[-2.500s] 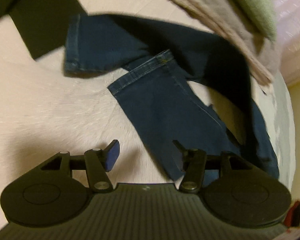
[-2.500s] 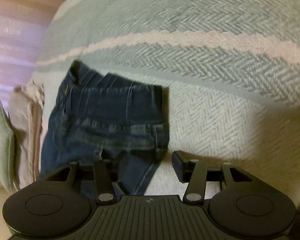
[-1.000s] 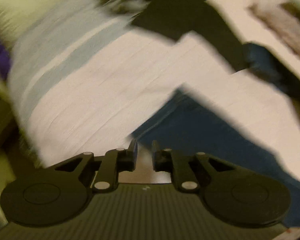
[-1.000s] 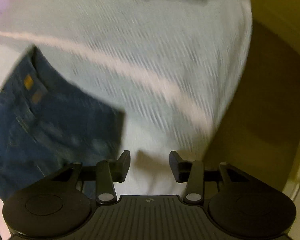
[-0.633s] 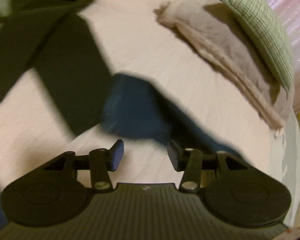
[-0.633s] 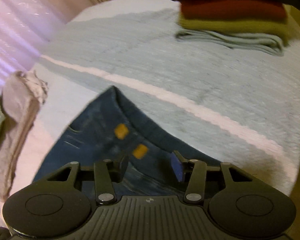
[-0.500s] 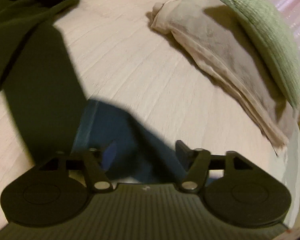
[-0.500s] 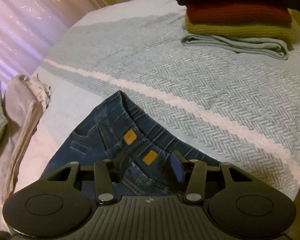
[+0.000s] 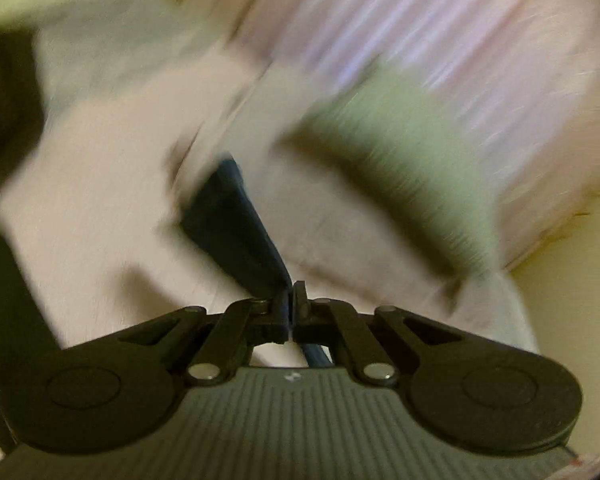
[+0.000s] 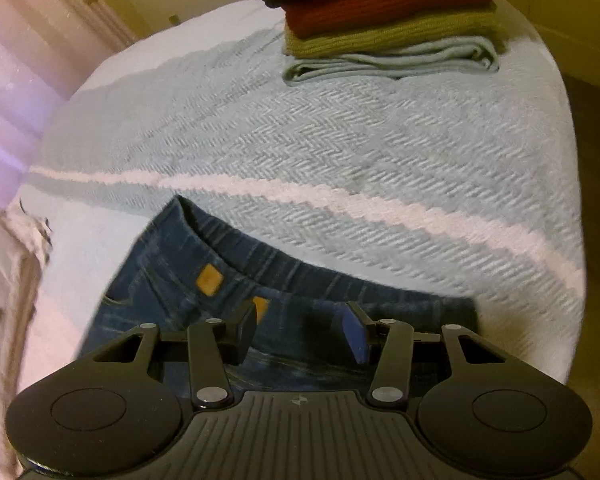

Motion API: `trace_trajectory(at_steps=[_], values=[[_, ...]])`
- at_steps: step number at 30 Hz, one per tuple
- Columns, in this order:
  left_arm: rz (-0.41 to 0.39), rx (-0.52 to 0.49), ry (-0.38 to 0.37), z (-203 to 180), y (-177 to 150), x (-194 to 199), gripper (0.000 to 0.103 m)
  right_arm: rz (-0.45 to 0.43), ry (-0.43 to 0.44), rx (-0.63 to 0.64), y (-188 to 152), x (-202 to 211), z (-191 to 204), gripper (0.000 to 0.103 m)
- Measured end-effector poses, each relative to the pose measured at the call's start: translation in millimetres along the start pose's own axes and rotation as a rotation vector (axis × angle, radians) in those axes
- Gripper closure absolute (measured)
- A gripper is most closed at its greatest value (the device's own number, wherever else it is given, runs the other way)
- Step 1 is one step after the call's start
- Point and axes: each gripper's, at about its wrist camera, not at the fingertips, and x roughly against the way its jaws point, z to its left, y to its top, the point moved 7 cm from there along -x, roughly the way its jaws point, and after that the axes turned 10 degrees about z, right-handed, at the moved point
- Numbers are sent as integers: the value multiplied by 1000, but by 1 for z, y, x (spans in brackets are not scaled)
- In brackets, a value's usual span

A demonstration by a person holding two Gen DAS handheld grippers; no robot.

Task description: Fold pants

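Observation:
The dark blue denim pants (image 10: 172,280) lie on the bed, waistband toward the striped blanket, with two orange labels (image 10: 209,278) showing. My right gripper (image 10: 300,332) hovers just over the waistband, open, with denim under and between its fingers but nothing pinched. The left wrist view is badly blurred. There my left gripper (image 9: 292,300) has its jaws closing tight together on a pants leg (image 9: 232,232), which stretches up and away from the fingertips over the pale sheet.
A stack of folded clothes (image 10: 388,24) sits at the far end of the herringbone blanket (image 10: 340,152). A green pillow (image 9: 400,168) rests on a beige throw (image 9: 340,232) beside the pink curtain (image 9: 460,40). The bed's edge drops off at right.
My left gripper went from open over the pants leg to shut on it, then swung round toward the pillow and curtain. The right gripper has settled over the waistband and barely moved since.

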Motion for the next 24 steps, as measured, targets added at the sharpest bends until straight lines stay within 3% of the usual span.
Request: trace_trajectory(at_steps=[2,4,7,10,11,13,15,17,20,24], values=[[-29,-24,3,4,4,17,103,20,35,-8,-5,-4,10,58],[-7,-38,77,26,-9,12,102,45,47,23,-11,-9,22,58],[114,34,249,86,-53,-21,99,70,47,95,-23,-13,35,58],[183,128,522,164,-94,-35,96,96,34,167,-33,-12,36,58],[192,166,583,183,-101,-32,96,101,29,195,-34,-10,35,58],[180,239,634,208,-107,-18,96,112,20,255,-35,-6,33,58],[155,241,647,209,-106,0,96,101,14,345,-33,-1,33,58],[157,179,611,189,-109,13,95,86,14,430,-28,-1,35,58],[216,47,526,139,-134,20,85,74,55,535,-16,-9,40,58],[263,-46,396,64,-184,24,82,94,179,632,5,-24,53,58]])
